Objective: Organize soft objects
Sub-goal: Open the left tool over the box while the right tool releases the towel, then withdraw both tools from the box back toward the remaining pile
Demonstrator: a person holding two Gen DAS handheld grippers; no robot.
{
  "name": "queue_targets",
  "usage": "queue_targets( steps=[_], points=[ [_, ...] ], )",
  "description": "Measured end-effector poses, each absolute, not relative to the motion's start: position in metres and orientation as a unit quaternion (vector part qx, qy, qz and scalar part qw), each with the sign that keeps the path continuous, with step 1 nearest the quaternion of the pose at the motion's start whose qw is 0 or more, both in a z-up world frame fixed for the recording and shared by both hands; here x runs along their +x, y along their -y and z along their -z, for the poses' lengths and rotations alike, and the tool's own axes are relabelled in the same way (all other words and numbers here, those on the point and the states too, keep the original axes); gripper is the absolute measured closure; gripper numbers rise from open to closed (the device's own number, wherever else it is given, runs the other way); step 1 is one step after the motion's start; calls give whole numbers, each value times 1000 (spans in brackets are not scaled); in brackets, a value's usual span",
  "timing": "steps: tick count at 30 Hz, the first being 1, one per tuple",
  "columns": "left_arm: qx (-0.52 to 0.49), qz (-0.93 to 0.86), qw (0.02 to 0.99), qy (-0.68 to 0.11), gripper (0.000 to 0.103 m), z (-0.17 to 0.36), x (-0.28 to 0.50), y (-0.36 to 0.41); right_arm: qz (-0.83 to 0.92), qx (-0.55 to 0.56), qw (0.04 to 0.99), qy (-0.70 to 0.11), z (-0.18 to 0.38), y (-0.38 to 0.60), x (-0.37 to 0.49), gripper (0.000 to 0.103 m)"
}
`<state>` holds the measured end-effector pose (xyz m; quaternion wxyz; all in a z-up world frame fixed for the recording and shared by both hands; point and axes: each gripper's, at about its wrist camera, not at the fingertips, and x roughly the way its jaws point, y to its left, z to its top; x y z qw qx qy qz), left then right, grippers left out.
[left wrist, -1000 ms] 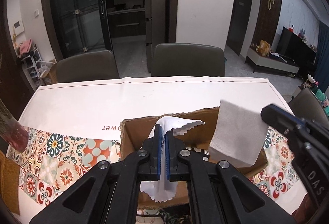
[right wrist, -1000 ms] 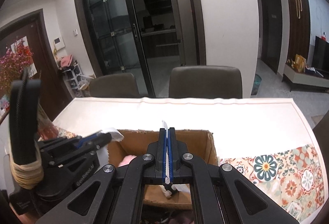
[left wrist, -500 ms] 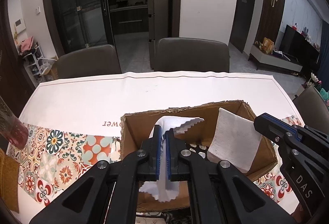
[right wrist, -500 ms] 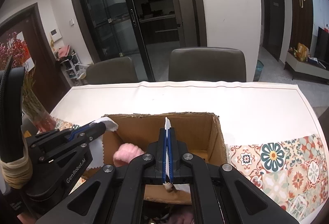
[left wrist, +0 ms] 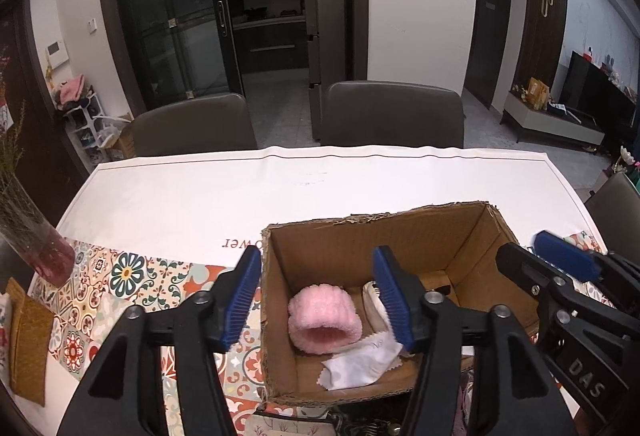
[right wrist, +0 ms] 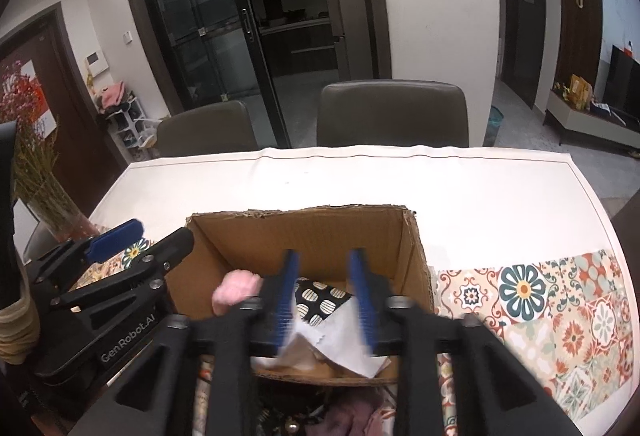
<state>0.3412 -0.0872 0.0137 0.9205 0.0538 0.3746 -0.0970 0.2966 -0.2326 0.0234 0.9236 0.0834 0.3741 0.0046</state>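
Note:
An open cardboard box (left wrist: 384, 224) stands on the table in front of both grippers. Inside lie a pink fuzzy piece (left wrist: 324, 320) and a white zigzag-edged cloth (left wrist: 360, 360). My left gripper (left wrist: 318, 256) hangs over the box's left wall, its jaws opening with nothing between them. In the right wrist view my right gripper (right wrist: 324, 264) is blurred, and its jaws are opening over the box (right wrist: 304, 213). A white cloth (right wrist: 336, 332) lies loose below them beside a black-and-white patterned piece (right wrist: 320, 300). Each gripper also shows in the other's view, the right gripper (left wrist: 528, 248) and the left gripper (right wrist: 160, 232).
A vase of dried flowers (left wrist: 44, 256) stands at the table's left edge, with a brown cloth (left wrist: 28, 340) near it. A tiled-pattern mat (right wrist: 560, 316) runs under the box. Two chairs (left wrist: 392, 115) stand at the far side. More fabric items (right wrist: 360, 412) lie at the near edge.
Both grippers went from shut on white cloths to open. The cloths dropped into the box, and the pink piece now shows in the left wrist view.

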Motion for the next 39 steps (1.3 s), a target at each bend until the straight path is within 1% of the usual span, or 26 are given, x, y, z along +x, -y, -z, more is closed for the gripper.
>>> queue_targets(
  steps=[2, 3, 5, 6, 8, 10, 18, 20, 22, 24, 33, 36, 39],
  points=[
    [55, 91, 922, -373, 39, -15, 340, 86, 0, 87, 926, -367, -26, 234, 294, 49],
    [55, 90, 923, -371, 38, -16, 339, 86, 3, 88, 927, -364, -28, 235, 292, 46],
    [55, 88, 923, -369, 31, -17, 336, 85, 6, 87, 929, -359, -32, 236, 288, 44],
    [55, 87, 924, -369, 29, -18, 335, 85, 7, 87, 930, -358, -33, 236, 286, 43],
    [54, 81, 925, -368, 21, -20, 332, 84, 8, 88, 930, -356, -36, 235, 283, 43],
    [55, 70, 927, -365, 18, -22, 328, 82, 9, 86, 931, -354, -38, 234, 279, 43],
    [57, 60, 933, -350, 12, -40, 306, 72, 11, 84, 935, -343, -52, 228, 258, 43],
    [56, 59, 934, -347, 9, -44, 299, 68, 12, 83, 936, -341, -55, 226, 252, 42],
    [55, 58, 936, -344, 8, -48, 290, 64, 14, 83, 937, -338, -59, 224, 245, 37],
    [54, 55, 937, -340, 7, -52, 282, 60, 17, 83, 939, -332, -63, 222, 237, 35],
    [50, 48, 942, -328, 6, -65, 250, 41, 15, 76, 944, -319, -75, 207, 207, 35],
    [49, 47, 944, -324, 3, -67, 238, 35, 17, 73, 947, -312, -78, 202, 196, 35],
    [50, 44, 945, -321, 2, -68, 228, 31, 17, 74, 947, -311, -78, 198, 186, 35]
  ],
)
